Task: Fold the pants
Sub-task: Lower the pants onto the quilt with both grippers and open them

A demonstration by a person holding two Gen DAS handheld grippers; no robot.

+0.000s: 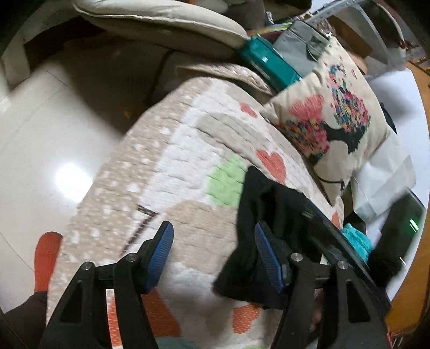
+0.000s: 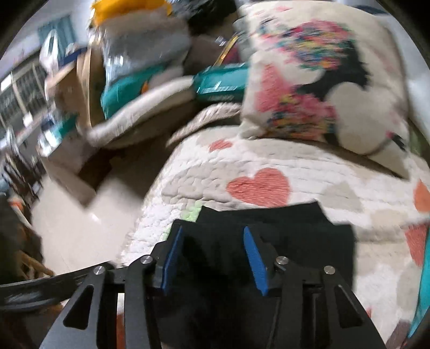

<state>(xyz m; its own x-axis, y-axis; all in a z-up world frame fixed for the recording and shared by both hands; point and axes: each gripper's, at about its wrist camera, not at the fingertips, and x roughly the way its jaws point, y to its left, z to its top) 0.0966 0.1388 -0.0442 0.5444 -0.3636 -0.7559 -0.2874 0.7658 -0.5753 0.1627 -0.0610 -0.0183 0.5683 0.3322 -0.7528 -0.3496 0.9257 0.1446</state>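
Observation:
Black pants [image 2: 285, 228] lie folded in a compact block on a quilted heart-pattern blanket [image 2: 295, 166]. In the left wrist view the pants [image 1: 271, 214] show as a dark bunch to the right of my fingers. My left gripper [image 1: 213, 241] is open and empty above the blanket, with its right finger close to the pants' edge. My right gripper [image 2: 213, 241] is open, its blue pads [image 2: 252, 257] hovering over the near part of the pants, gripping nothing.
A floral cushion [image 1: 336, 115] [image 2: 328, 77] leans at the blanket's far side. A teal pack [image 1: 268, 63] and padded cushions [image 1: 166, 21] lie beyond. Glossy tiled floor [image 1: 40, 134] is to the left. A teal cloth [image 1: 357, 240] and white bag [image 1: 384, 177] sit at the right.

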